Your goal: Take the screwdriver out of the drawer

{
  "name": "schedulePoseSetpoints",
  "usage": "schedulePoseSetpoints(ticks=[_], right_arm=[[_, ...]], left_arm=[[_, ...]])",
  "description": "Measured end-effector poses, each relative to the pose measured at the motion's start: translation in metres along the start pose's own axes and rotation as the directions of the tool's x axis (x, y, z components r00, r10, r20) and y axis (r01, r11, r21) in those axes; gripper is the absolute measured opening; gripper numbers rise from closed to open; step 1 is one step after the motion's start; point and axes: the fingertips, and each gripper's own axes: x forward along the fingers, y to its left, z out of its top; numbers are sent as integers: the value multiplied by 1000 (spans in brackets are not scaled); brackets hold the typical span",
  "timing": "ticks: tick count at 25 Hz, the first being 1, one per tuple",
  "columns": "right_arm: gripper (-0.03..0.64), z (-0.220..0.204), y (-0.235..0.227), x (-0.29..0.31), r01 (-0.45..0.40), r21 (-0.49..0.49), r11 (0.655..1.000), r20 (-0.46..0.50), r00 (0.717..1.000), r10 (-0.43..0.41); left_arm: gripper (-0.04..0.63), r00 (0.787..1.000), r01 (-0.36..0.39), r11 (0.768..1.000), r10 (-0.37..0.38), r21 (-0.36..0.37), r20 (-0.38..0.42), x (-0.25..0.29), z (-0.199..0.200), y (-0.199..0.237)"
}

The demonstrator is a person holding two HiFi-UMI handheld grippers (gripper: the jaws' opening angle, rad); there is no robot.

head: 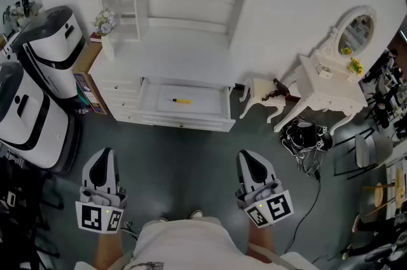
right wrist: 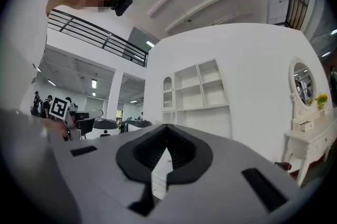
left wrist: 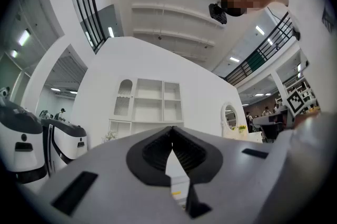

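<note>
At the far left, two white-and-black machines (head: 44, 46) stand beside the white cabinet (head: 184, 53). The left gripper (head: 103, 154) hangs low over the grey floor in front of the person, its jaws closed tip to tip with nothing between them, as the left gripper view (left wrist: 171, 130) shows plainly. It points towards the cabinet's left side.

Ahead and to its right, the drawer (head: 210, 99) stands pulled out from the cabinet's lower front. The screwdriver (head: 181, 100) lies flat on the drawer's bare white bottom, roughly mid-drawer, yellow handle towards the right and dark shaft towards the left. It sits well apart from both grippers, further from the person, and between them in left-to-right terms.

The right gripper (head: 247, 157) is level with the left one, below the drawer's right corner, jaws likewise pressed together and empty (right wrist: 166, 129). Further right, a white dressing table (head: 324, 81) carries an oval mirror (head: 356, 30).
</note>
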Motion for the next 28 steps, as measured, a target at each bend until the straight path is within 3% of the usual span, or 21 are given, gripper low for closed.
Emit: schedulePoseSetpoints(ticks=[16, 22, 28], right_arm=[[9, -14, -13, 4, -80, 26, 996, -14, 997, 81], [11, -25, -27, -1, -143, 96, 985, 8, 990, 143], [11, -42, -39, -8, -143, 128, 981, -16, 989, 146]], left_arm=[[15, 997, -74, 997, 74, 9, -16, -10, 0, -20], [15, 993, -102, 995, 102, 5, -51, -12, -17, -40], [15, 990, -109, 994, 109, 12, -87, -14, -28, -55]])
